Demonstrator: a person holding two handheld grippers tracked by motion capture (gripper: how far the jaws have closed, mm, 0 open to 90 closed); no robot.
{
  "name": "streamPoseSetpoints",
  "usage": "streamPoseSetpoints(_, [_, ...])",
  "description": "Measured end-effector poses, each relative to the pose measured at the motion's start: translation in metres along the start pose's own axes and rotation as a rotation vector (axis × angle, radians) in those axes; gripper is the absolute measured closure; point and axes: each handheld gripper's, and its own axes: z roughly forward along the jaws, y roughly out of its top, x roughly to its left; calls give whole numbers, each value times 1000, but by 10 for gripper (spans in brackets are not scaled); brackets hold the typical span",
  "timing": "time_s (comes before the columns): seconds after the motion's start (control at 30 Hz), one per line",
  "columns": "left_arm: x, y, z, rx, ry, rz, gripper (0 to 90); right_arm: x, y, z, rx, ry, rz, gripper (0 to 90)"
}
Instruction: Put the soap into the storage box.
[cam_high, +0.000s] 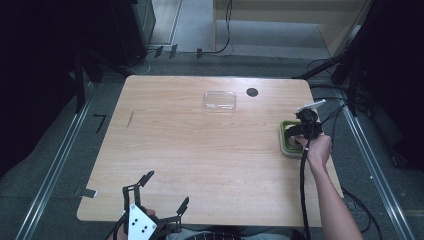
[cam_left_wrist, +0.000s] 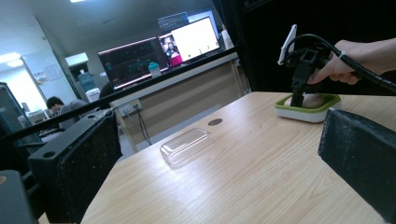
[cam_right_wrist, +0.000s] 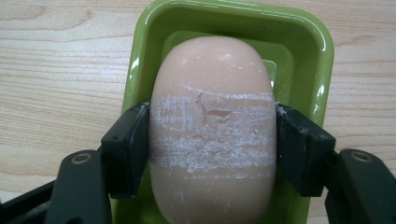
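Observation:
A pale pink soap bar (cam_right_wrist: 212, 126) with white scrape marks lies in a green soap dish (cam_right_wrist: 233, 23) near the table's right edge. My right gripper (cam_right_wrist: 212, 140) is shut on the bar, its pads (cam_right_wrist: 128, 144) pressing both long sides. In the high view the right gripper (cam_high: 301, 131) points down into the dish (cam_high: 286, 140), with a hand behind it. My left gripper (cam_high: 167, 188) rests open at the table's front edge, nothing between its jaws. From the left gripper view (cam_left_wrist: 219, 158) the dish (cam_left_wrist: 308, 111) and the right gripper (cam_left_wrist: 299, 95) stand at the far right.
A clear plastic lid (cam_high: 219, 100) lies at the back middle of the wooden table (cam_high: 200, 160), with a dark round hole (cam_high: 252, 92) just right of it. The lid (cam_left_wrist: 187, 146) sits ahead of my left gripper. Cables trail off the right edge.

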Motion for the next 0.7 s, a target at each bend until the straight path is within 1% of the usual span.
streamPoseSetpoints(0.13, [0,0,0,-2,-3,0,0,-1,0,0,0,4,-4,340])
streamPoseSetpoints(0.33, [0,0,1,-3,-3,-2,0,-1,-1,-1,2,10,4,340])
streamPoseSetpoints(0.57, [0,0,1,-4,-4,-3,0,-1,-2,-5,-10,-1,2,328])
streamPoseSetpoints(0.6, [0,0,1,-4,-4,-2,0,-1,-2,-6,-10,-3,-6,324])
streamPoseSetpoints(0.7, [0,0,0,-3,-4,-1,0,0,-2,-9,-19,-5,-10,310])
